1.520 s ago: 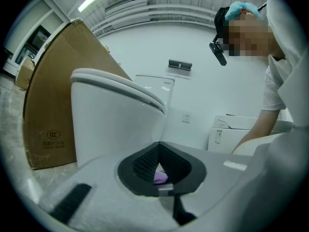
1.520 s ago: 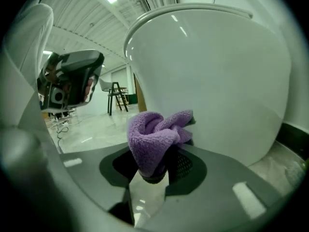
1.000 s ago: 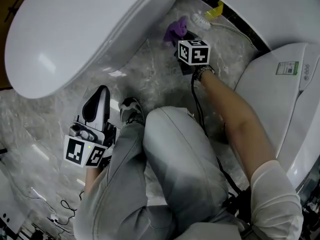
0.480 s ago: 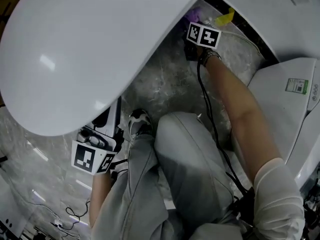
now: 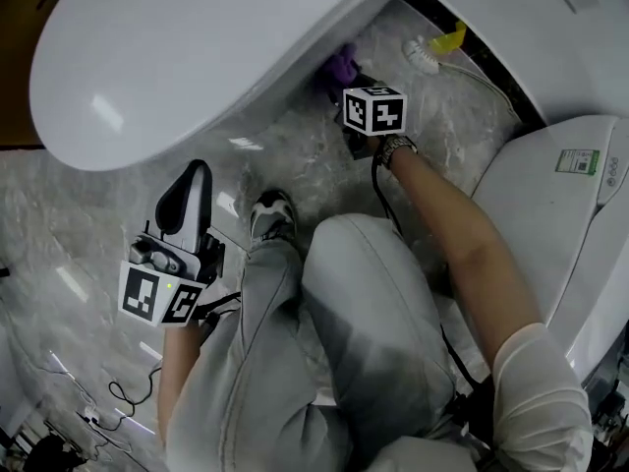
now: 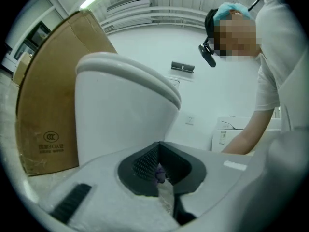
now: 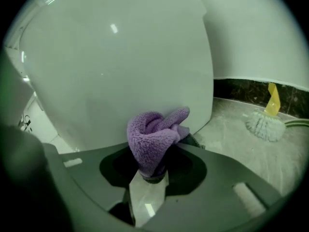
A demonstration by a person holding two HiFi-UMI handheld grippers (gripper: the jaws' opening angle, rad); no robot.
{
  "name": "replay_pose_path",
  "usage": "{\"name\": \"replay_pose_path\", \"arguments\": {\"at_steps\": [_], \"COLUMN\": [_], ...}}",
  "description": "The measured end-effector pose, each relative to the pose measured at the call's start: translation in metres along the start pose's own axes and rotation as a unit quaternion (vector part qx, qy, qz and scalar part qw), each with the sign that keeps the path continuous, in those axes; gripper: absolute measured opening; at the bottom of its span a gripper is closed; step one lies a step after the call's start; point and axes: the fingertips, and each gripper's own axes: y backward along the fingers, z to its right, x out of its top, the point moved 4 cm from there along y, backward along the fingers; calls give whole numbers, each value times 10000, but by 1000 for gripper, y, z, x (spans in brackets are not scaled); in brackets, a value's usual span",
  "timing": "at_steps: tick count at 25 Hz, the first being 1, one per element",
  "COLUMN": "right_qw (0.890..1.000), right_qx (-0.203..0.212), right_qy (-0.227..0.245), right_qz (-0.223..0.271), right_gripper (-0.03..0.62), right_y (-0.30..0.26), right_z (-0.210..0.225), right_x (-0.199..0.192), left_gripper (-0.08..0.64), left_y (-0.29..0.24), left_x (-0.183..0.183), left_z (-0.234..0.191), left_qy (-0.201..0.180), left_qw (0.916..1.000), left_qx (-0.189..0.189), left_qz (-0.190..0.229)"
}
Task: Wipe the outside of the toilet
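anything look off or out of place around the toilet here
Only the toilet brush: it lies on the floor by the wall, with no holder in sight. The purple cloth in the right claw looks normal.

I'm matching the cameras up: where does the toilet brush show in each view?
Head view: toilet brush near the top edge, right of centre.
Left gripper view: not in it.
Right gripper view: toilet brush at the right edge, halfway down.
Shared landmark: the white toilet.
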Motion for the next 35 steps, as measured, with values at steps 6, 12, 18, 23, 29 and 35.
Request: {"name": "replay_pose_path", "arguments": {"at_steps": [6,12,18,23,29,35], "right_qw": [9978,9967,9915,9866,9827,9777], "right_qx": [503,671,1007,1133,1184,1286], "right_qy": [411,368,619,910,1161,1407], "right_qz": [-156,-269,-541,-736,-824,-888], "right_gripper": [141,143,143,143,144,144], "right_y": [21,27,26,22,8,-9], "right_z": [-54,-94,-143,-179,-196,-226], "right_x": [-22,-44,-72,-83,-89,-102], "left_gripper": [6,6,6,6,6,6], "left_y": [54,107,154,183,202,241], "left_x": [29,39,52,85,98,88], "left_z": [15,16,20,15,6,-2], "left_qy": [-92,-288,-234,-415,-416,-227], "left_qw": [9985,9969,9922,9916,9917,9888], "left_qx": [490,725,1217,1228,1207,1478], "left_qz": [212,-107,-104,-39,179,5]}}
